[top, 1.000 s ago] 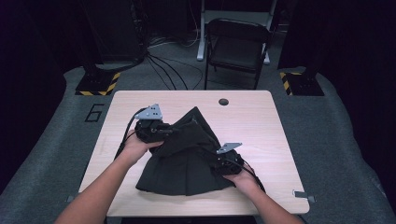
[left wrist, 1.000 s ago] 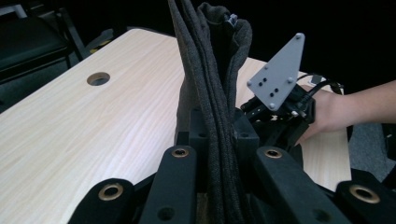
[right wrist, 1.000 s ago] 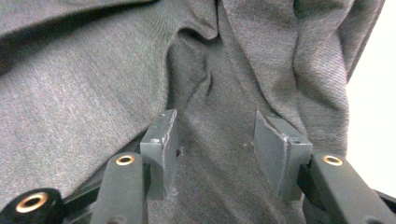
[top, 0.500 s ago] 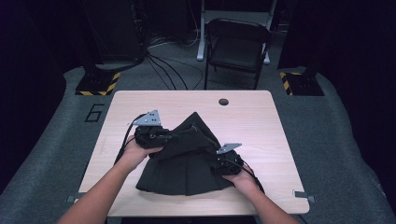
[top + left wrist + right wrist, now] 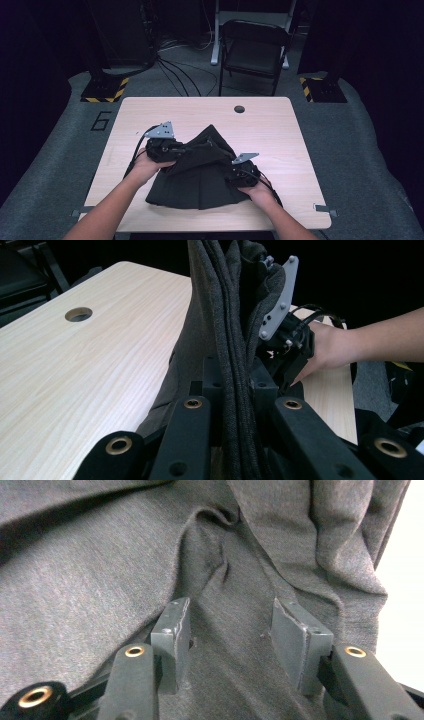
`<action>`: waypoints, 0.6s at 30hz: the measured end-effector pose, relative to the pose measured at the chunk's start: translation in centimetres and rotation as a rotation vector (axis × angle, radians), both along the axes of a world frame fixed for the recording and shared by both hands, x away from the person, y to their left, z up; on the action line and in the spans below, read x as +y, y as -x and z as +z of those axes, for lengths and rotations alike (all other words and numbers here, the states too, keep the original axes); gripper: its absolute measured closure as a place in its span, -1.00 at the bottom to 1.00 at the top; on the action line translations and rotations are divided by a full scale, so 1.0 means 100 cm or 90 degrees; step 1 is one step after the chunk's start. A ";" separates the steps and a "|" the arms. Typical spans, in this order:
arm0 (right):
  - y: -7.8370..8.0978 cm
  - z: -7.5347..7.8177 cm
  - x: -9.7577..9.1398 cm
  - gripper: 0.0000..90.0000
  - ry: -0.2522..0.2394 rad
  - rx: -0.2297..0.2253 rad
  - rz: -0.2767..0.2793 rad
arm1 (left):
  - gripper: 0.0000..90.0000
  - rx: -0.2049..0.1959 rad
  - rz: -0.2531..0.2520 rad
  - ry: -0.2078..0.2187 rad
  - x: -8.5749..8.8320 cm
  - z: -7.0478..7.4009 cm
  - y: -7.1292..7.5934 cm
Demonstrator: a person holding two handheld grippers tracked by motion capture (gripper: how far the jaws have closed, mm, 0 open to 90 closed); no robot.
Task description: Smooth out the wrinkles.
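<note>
Sitting in the middle of the light wooden table [image 5: 280, 135], nearer the person's edge, is a dark grey garment [image 5: 200, 177], bunched up into a peak toward the far side. The left gripper [image 5: 186, 148] is clamped tight on a thick fold of that cloth; in the left gripper view you can see several layers of the garment [image 5: 235, 365] squeezed between the jaws and rising straight up in a ridge. The right gripper [image 5: 234, 176] sits on the cloth's right side, the person's hand [image 5: 257, 192] behind it. In the right gripper view its jaws stand about half open, pads [image 5: 172, 630] resting down on the fabric [image 5: 100, 580] with a flat stretch of it between them, not pinched. A round hole [image 5: 239, 109] is in the table's far side, and a folding chair [image 5: 255, 50] stands beyond it.
</note>
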State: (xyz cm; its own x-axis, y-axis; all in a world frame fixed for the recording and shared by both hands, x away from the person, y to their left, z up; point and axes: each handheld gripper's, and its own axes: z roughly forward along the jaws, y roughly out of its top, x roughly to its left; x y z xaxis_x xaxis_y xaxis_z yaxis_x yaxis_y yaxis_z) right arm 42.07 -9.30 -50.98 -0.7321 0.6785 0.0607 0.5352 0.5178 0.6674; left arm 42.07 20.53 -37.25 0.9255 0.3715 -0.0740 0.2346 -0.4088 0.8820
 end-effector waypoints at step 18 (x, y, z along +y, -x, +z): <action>-0.017 0.011 -0.005 0.19 -0.059 -0.029 -0.034 | 0.83 0.004 -0.002 -0.002 -0.004 -0.003 0.001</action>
